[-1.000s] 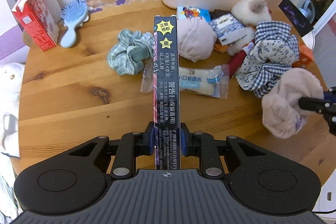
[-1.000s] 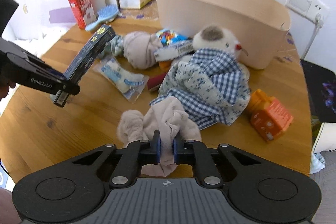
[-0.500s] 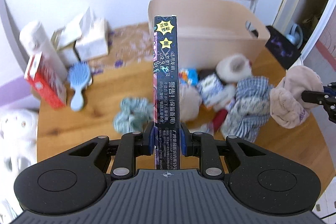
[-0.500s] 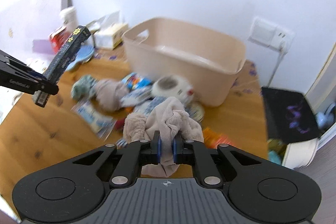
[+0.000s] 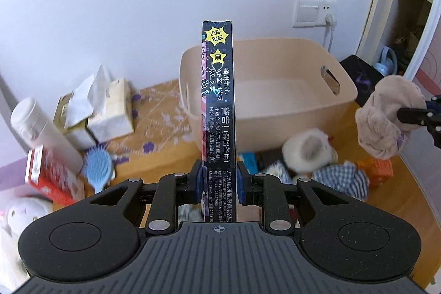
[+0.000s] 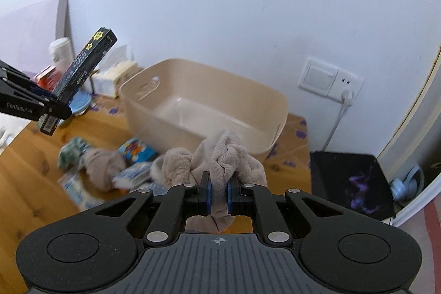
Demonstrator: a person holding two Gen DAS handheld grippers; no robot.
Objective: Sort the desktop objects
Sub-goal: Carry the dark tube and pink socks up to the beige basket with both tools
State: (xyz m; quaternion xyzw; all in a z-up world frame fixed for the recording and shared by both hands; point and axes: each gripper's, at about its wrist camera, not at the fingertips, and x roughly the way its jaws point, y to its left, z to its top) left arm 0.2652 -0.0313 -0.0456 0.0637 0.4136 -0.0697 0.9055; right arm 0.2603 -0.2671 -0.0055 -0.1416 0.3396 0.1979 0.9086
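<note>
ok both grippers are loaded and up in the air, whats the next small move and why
Probably carry both loads forward over the beige bin and release. The left gripper is clamped on the dark box, the right gripper on the pink cloth bundle; both are short of the bin's near rim, and the bin looks empty.

Left gripper [image 5: 219, 182]: my jaws clamped on both sides of a slim dark box [image 5: 219, 101], pitched down, raised off the counter. Right gripper [image 6: 219, 193]: jaws pinched tight on a beige sock bundle [image 6: 220, 164], also tilted down and held aloft.
</note>
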